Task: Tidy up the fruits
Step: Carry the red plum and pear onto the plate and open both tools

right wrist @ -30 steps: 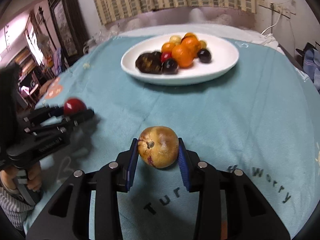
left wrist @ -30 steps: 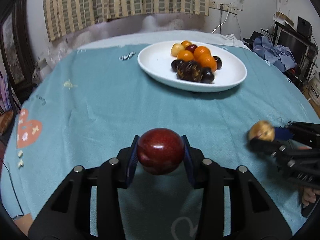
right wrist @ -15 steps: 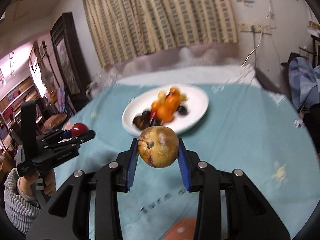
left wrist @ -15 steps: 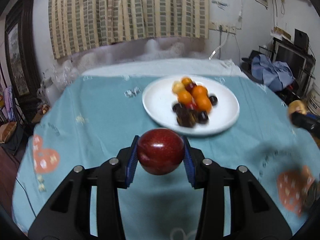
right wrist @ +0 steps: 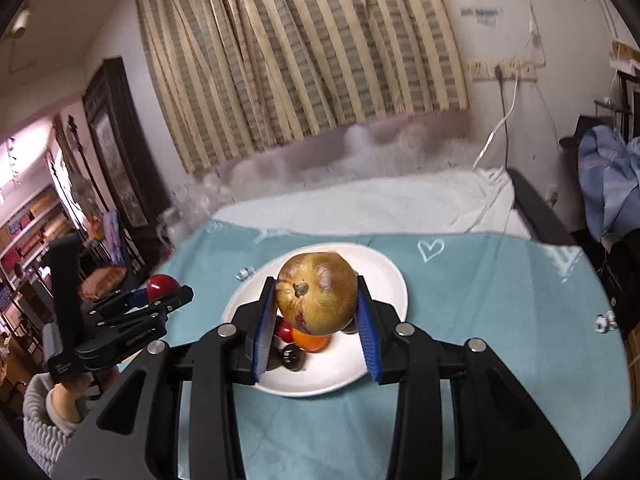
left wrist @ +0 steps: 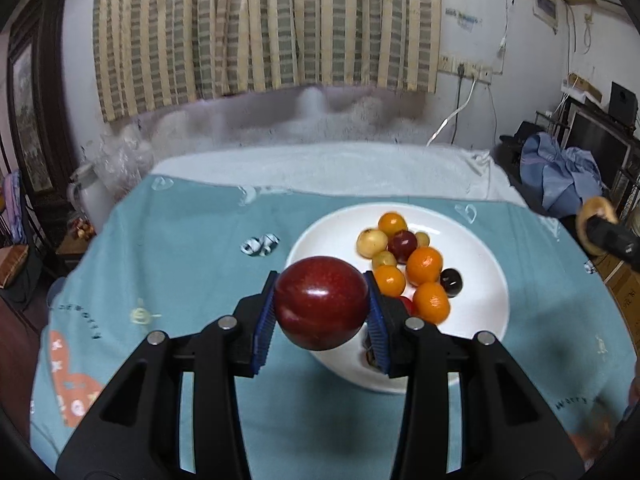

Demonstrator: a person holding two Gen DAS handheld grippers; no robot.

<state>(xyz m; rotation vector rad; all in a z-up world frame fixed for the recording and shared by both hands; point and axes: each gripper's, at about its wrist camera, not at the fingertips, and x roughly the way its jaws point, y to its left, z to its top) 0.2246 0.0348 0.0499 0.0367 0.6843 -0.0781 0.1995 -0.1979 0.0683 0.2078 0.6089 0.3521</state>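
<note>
My left gripper (left wrist: 321,310) is shut on a dark red apple (left wrist: 321,307) and holds it high above the table, over the near left edge of the white plate (left wrist: 486,280). My right gripper (right wrist: 317,298) is shut on a yellow-brown fruit (right wrist: 317,293) with dark blemishes, held high over the same plate (right wrist: 384,280). The plate holds several oranges (left wrist: 425,265), small yellow fruits and dark plums. The left gripper with the apple (right wrist: 162,285) shows at the left of the right wrist view. The right gripper's fruit (left wrist: 597,216) shows at the right edge of the left wrist view.
The table is covered by a teal cloth (left wrist: 192,256) with printed hearts and letters. A white towel (left wrist: 328,168) lies at its far end below a striped curtain. A chair with blue clothes (left wrist: 560,176) stands at the right, shelves and furniture at the left.
Both grippers have risen well above the table and moved toward the plate, each still holding its fruit. The plate now lies below and just ahead of them.
</note>
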